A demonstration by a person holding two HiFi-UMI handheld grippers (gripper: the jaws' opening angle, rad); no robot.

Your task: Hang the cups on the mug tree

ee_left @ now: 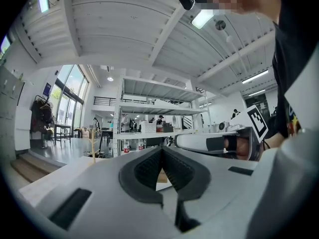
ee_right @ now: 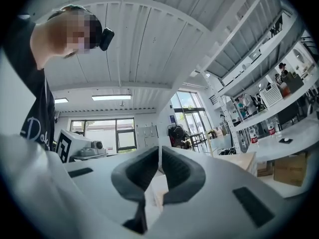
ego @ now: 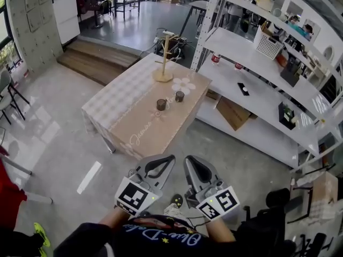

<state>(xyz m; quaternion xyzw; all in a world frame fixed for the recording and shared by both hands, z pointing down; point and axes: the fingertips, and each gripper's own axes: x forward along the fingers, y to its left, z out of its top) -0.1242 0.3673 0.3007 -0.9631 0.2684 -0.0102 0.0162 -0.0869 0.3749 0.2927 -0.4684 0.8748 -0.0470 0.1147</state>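
Cup and second cup stood on the counter near the mug tree, well ahead of the left claw and right claw. Both claws were closed and empty and likely needed opening before they neared a rim.

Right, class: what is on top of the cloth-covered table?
A wooden mug tree, a white flower-shaped mat and two dark cups stand on it. The tablecloth hides whatever is underneath; the cups' insides cannot be made out.

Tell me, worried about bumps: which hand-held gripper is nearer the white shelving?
Right. The right hand-held gripper is toward the shelving; the left hand-held gripper is beside it, farther off.
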